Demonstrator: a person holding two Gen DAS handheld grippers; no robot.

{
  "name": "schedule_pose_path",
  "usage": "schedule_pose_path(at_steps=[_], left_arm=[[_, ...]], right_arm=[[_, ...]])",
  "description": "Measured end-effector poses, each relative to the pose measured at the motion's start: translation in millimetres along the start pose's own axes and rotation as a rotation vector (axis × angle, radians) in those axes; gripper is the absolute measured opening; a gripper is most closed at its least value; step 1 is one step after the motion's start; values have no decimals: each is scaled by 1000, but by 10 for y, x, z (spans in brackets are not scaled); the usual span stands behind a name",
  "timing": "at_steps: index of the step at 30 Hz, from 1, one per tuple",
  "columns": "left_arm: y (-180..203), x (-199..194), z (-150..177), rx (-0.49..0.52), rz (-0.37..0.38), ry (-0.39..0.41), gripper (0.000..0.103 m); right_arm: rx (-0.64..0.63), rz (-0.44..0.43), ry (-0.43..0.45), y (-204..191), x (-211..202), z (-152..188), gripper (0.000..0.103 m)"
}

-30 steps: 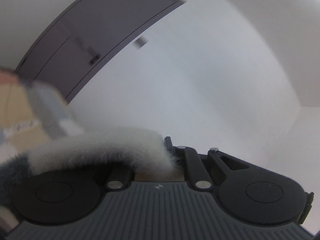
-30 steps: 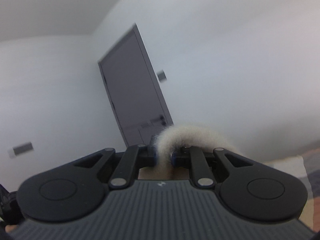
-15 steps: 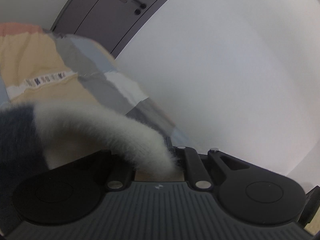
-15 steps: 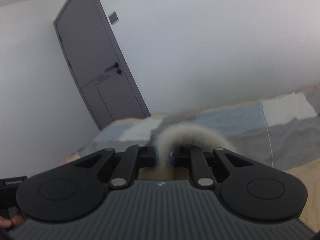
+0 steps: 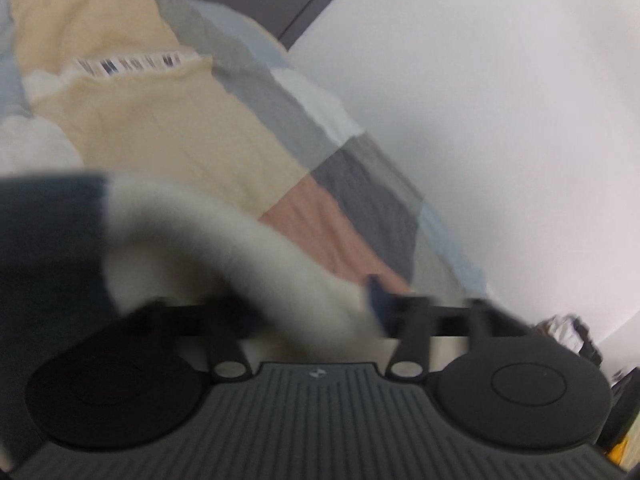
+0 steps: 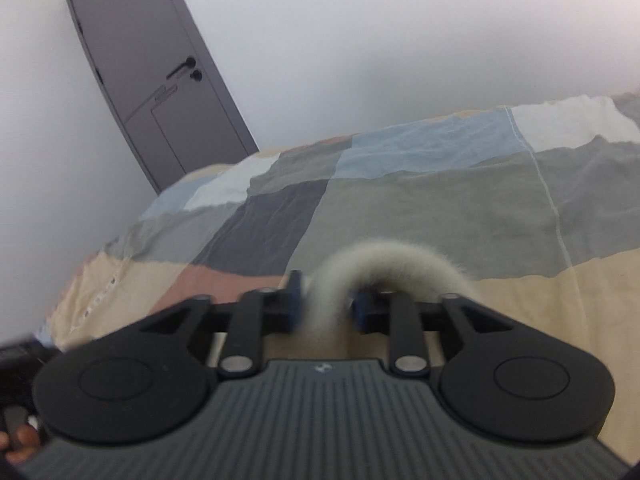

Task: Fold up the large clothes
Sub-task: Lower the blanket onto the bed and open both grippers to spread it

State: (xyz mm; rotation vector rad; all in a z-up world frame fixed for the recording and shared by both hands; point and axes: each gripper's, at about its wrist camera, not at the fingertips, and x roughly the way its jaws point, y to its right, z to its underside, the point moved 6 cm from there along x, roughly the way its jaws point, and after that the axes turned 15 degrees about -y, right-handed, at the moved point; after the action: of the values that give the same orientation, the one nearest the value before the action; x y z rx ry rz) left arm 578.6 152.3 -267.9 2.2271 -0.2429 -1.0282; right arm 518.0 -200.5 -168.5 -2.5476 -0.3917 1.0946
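- My left tool: jaws opening, already wide apart. The fluffy white edge of the garment lies in the gap, draped across from the left, and brushes the blue pad on the right. No squeeze on it that I can see; the view is blurred.
- A dark navy part of the same garment fills the space left of my left tool.
- My right tool: jaws opening, about halfway. The fluffy white cuff arches up between the two blue pads and curls off to the right. The pads stand clear of it on both sides, not clamping.
- The bed with its patchwork cover lies straight ahead of and under both tools.
- Writing: a white strip with dark marks on the cover, ahead and left of my left tool, too blurred to read. Small logo on each tool body, unreadable.
- Grey door with a dark handle, ahead and left of my right tool.
- A fingertip shows at the lower left of the right tool.
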Motion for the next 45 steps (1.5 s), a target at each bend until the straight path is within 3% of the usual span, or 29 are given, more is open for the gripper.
schedule_pose_path(at_steps=[2, 3, 7, 11, 17, 20, 27, 32, 36, 40, 45], left_arm=[[63, -216, 99, 14, 34, 4, 84], [131, -361, 196, 23, 40, -11, 84], [326, -815, 491, 110, 22, -36, 84], [517, -1213, 926, 238, -87, -80, 84], [440, -1673, 1555, 242, -135, -166, 84], [409, -1769, 1735, 236, -106, -211, 84], [309, -1612, 1745, 267, -190, -235, 84], [233, -1607, 1549, 240, -177, -206, 84], [133, -1580, 1411, 219, -134, -181, 84], [41, -1465, 1366, 223, -150, -162, 84], [-53, -1354, 1290, 181, -80, -168, 84]], right_arm=[[-20, 0, 16, -64, -205, 59, 70], [-34, -9, 30, -110, -324, 79, 74], [-89, -13, 32, -289, -710, 228, 74], [-144, -12, 7, -531, -979, 532, 74], [-180, -17, -55, -860, -1081, 1014, 74], [-186, -21, -59, -989, -1038, 1142, 73], [-188, -15, -94, -1184, -530, 1158, 53], [-223, 130, -157, -1170, 74, 1098, 42], [-237, 214, -99, -1179, 383, 900, 43], [-178, 243, -23, -1135, 601, 586, 41], [-216, 271, 45, -1152, 896, 122, 41]])
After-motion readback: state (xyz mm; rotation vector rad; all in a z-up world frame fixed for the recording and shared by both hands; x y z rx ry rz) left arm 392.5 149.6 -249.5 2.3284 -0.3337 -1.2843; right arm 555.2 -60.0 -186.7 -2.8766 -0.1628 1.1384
